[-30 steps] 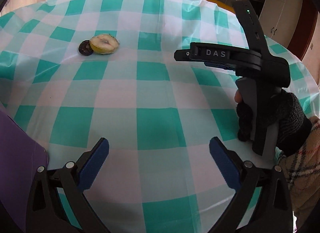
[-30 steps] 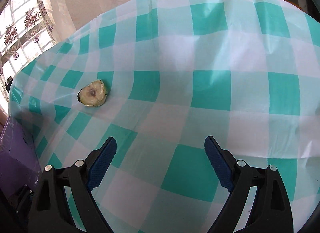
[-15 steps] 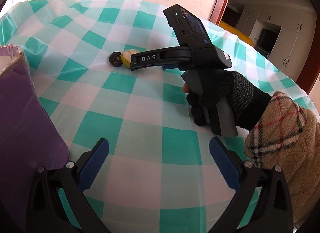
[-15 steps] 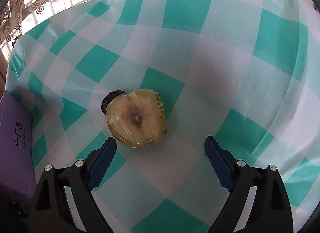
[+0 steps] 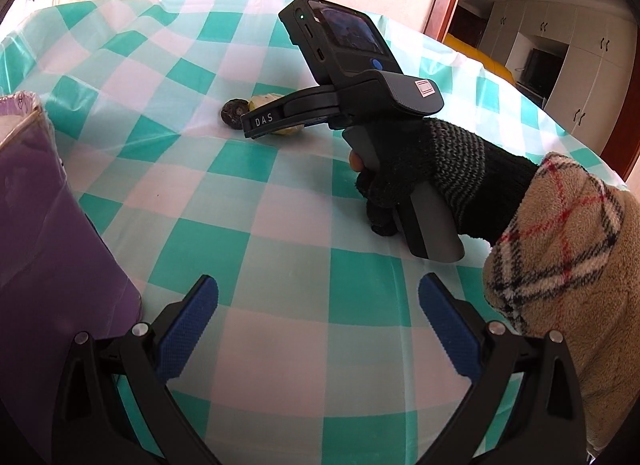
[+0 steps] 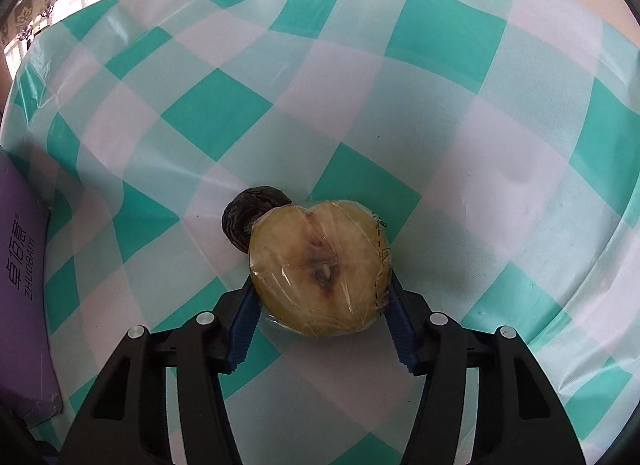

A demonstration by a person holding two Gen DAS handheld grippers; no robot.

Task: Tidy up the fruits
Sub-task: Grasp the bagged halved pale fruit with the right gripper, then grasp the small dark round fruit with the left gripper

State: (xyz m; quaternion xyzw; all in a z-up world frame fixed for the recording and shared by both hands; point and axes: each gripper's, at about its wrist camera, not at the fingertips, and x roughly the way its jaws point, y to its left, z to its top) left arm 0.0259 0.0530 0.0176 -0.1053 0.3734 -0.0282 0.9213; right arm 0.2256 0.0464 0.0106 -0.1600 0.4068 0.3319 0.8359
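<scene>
While the right tongs (image 6: 320,307) close around the wrapped half fruit (image 6: 320,269), both blue pads already meeting its flanks, the squeeze should stay gentle: the flesh looks soft and the cling film slippery. It sits on the checked bench (image 6: 460,153), touching a small dark fruit (image 6: 244,221) (likely to roll if nudged), so a straight lift is safest. The left tongs (image 5: 318,329) hang apart and empty beside the purple box (image 5: 44,225).

Right gripper (image 6: 318,319) closing — wrapped apple half (image 6: 320,267) between
</scene>
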